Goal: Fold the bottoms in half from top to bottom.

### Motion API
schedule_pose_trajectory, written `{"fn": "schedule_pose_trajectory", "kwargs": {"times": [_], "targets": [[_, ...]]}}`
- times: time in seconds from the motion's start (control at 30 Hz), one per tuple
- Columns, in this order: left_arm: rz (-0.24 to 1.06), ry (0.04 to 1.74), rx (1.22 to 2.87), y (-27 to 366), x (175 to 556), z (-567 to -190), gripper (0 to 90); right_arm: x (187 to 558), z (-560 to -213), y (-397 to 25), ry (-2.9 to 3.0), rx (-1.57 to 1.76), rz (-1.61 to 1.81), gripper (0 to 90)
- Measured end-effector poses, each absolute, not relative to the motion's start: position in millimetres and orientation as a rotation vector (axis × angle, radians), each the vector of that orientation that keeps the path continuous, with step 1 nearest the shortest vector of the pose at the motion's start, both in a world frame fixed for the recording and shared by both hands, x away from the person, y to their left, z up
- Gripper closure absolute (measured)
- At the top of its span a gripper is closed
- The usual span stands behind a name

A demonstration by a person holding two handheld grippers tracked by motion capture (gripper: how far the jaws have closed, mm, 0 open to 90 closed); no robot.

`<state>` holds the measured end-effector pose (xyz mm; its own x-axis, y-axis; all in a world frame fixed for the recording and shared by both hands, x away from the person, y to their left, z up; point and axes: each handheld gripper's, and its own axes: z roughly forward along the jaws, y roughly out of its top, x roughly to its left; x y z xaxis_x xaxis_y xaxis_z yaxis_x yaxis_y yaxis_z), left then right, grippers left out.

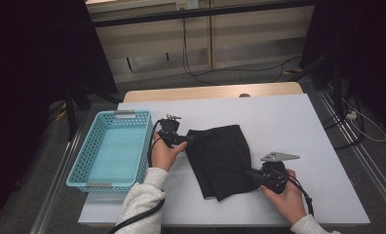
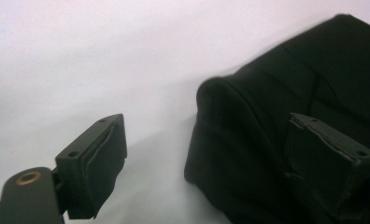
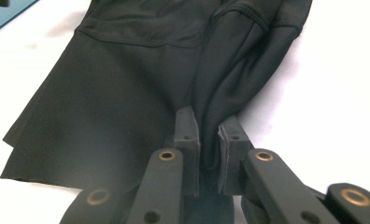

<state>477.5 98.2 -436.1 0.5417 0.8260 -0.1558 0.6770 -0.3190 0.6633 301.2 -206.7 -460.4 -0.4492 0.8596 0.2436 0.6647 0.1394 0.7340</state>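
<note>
A black folded garment (image 1: 219,158) lies on the white table cover (image 1: 298,126), its layered edges towards the person. My left gripper (image 1: 187,139) is at its upper left corner, open, with one jaw over the cloth (image 2: 286,112) and the other over bare table. My right gripper (image 1: 249,172) is at the garment's lower right edge, shut on a raised fold of the black cloth (image 3: 127,84). In the right gripper view the fold stands pinched between the two pads (image 3: 190,128).
A light blue plastic basket (image 1: 79,165) stands on the left part of the table, beside the left hand. A bare wooden strip (image 1: 205,91) runs along the far table edge. Cables trail on the floor beyond and to the right.
</note>
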Motion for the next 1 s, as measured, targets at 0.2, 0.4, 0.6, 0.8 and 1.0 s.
{"fn": "schedule_pose_trajectory", "kwargs": {"times": [0.2, 0.4, 0.6, 0.8, 1.0], "targets": [[0.255, 1.216, 2.095, 84.1, 487.1, -436.9, 12.3, 300.9, -460.1, -206.6, 2.183, 1.489, 1.199, 80.9], [0.287, 1.286, 2.151, 82.8, 495.3, -448.1, 13.6, 299.9, -459.6, -206.9, 2.188, 1.481, 1.199, 80.9], [0.288, 1.307, 2.142, 89.3, 497.0, -448.6, 23.8, 299.1, -459.5, -206.9, 2.19, 1.476, 1.2, 80.9], [0.277, 1.341, 2.163, 85.6, 495.2, -446.9, 25.8, 298.4, -459.8, -205.3, 2.189, 1.473, 1.185, 80.9], [0.248, 1.405, 2.182, 80.2, 494.8, -442.5, 32.2, 298.6, -459.4, -205.7, 2.189, 1.471, 1.19, 80.9]]}}
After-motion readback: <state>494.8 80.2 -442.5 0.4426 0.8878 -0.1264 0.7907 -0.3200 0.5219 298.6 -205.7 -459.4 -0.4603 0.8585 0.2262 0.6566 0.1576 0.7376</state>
